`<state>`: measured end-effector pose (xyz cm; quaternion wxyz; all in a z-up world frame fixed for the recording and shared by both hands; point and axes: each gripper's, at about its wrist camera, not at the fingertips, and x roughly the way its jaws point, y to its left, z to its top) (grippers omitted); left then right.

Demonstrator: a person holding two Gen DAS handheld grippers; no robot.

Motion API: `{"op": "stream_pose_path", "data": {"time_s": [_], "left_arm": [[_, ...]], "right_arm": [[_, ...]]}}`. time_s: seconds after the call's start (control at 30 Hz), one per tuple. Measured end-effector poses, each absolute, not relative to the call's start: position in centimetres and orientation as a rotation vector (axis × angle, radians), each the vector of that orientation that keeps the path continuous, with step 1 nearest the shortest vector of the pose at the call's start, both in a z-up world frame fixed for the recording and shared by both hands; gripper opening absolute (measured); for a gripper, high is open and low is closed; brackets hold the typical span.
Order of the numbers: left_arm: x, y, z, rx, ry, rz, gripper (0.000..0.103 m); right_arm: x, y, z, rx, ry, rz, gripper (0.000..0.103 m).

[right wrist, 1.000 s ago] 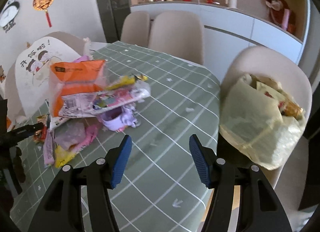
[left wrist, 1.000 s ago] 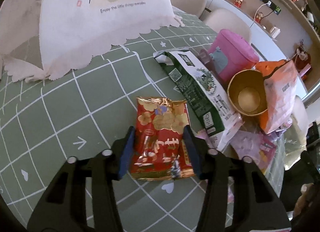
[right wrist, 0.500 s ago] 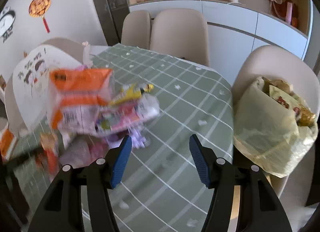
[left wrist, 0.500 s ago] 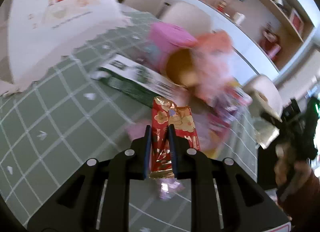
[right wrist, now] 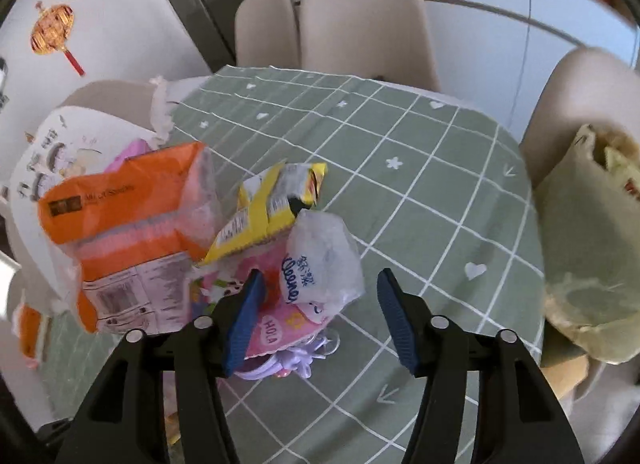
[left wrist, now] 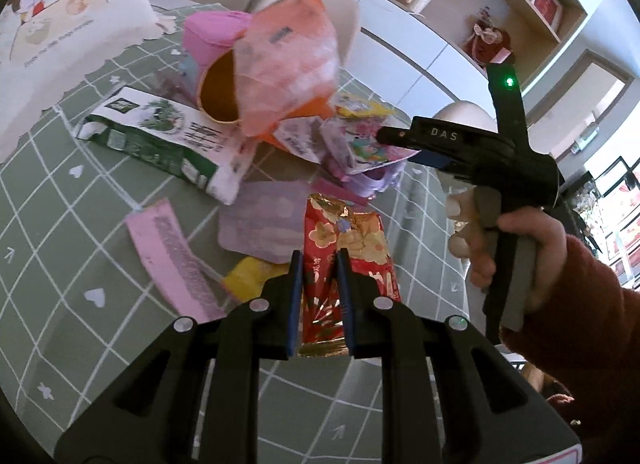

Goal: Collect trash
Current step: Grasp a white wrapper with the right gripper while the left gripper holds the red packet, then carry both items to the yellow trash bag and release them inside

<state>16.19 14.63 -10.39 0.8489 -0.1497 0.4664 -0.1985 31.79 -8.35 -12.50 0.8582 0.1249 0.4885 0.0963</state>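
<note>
Now the left gripper (left wrist: 319, 264) clamps the red snack wrapper (left wrist: 346, 252) — the right gripper (right wrist: 318, 306), jaws closing, straddles a clear wrapper (right wrist: 324, 260) unpressed.

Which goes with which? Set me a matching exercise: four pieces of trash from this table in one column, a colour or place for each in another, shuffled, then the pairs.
Things:
1. foil snack packet
2. paper cup
3. carton
4. clear tissue wrapper

Descriptions:
A. green and white, lying on its side on the tablecloth
B. between the closing right fingers, not yet pinched
C. red and gold, clamped in the left gripper
D. tipped over, its tan inside facing the left camera

Pairs: 1-C, 2-D, 3-A, 4-B
</note>
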Motion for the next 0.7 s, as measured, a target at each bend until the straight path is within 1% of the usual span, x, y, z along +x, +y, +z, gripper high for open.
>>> {"op": "stream_pose_path", "data": {"time_s": [0.07, 0.1, 0.17, 0.27, 0.43, 0.5, 0.7], "left_arm": [[16.3, 14.2, -10.2, -0.311, 0.98, -0.425, 0.016], [16.4, 14.0, -10.1, -0.309, 0.978, -0.429, 0.016], [16.7, 13.4, -9.7, -0.297, 0.972, -0.437, 0.016], [16.9, 12.4, -8.9, -0.28, 0.955, -0.449, 0.016], [16.9, 10.6, -6.7, -0.255, 0.919, -0.474, 0.016], [16.9, 9.6, -5.5, -0.246, 0.897, -0.487, 0.016], [17.7, 5.2, -1.2, -0.202, 0.813, -0.561, 0.016]], "right_arm": [[31.3, -9.0, -12.0, 0.268, 1.008, 0.218, 0.025], [31.0, -9.2, -11.6, 0.259, 0.996, 0.226, 0.021], [30.5, -9.6, -10.7, 0.228, 0.986, 0.248, 0.016], [29.2, -10.5, -8.8, 0.187, 0.941, 0.25, 0.014], [26.0, -14.1, -5.0, 0.208, 0.851, 0.224, 0.012], [24.6, -15.8, -3.5, 0.215, 0.817, 0.21, 0.01], [20.3, -21.4, 0.8, 0.206, 0.715, 0.158, 0.01]]}}
